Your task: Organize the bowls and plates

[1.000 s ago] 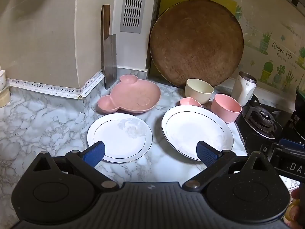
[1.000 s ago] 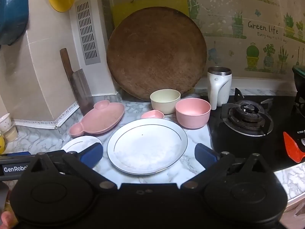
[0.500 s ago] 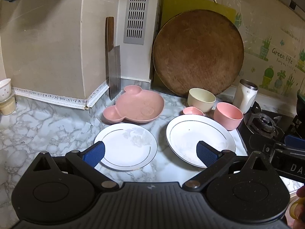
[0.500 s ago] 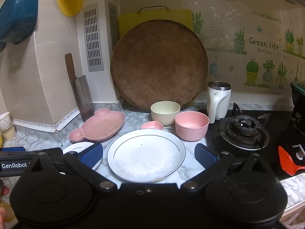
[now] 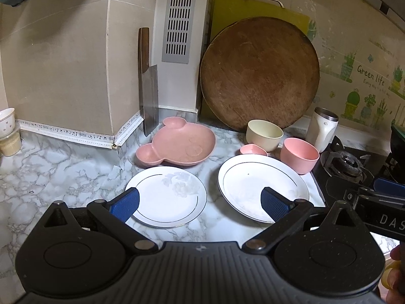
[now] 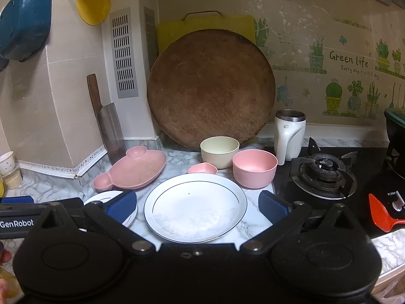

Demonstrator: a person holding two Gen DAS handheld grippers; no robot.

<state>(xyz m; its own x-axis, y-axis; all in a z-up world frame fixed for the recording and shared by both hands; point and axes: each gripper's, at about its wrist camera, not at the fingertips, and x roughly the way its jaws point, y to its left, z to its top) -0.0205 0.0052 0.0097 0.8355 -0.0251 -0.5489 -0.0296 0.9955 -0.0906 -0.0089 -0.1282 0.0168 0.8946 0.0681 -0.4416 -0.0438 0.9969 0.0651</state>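
Note:
On the marble counter lie a small white plate (image 5: 168, 197), a large white plate (image 5: 255, 185) (image 6: 195, 206), a pink bear-shaped dish (image 5: 177, 145) (image 6: 131, 169), a tiny pink dish (image 5: 253, 150) (image 6: 202, 169), a cream bowl (image 5: 264, 134) (image 6: 219, 150) and a pink bowl (image 5: 300, 154) (image 6: 254, 168). My left gripper (image 5: 200, 204) is open and empty, above the near edges of both white plates. My right gripper (image 6: 197, 206) is open and empty, over the near part of the large plate. The small plate (image 6: 129, 217) is mostly hidden in the right wrist view.
A round wooden board (image 5: 259, 73) leans on the back wall behind the bowls. A cleaver (image 5: 149, 93) stands against the corner pillar. A white mug (image 5: 321, 129) and a gas burner (image 6: 324, 174) are to the right. Small cups (image 5: 6, 131) sit far left.
Both grippers have drawn back and risen a little, so the dishes look smaller and lower in both views. Nothing on the counter has moved.

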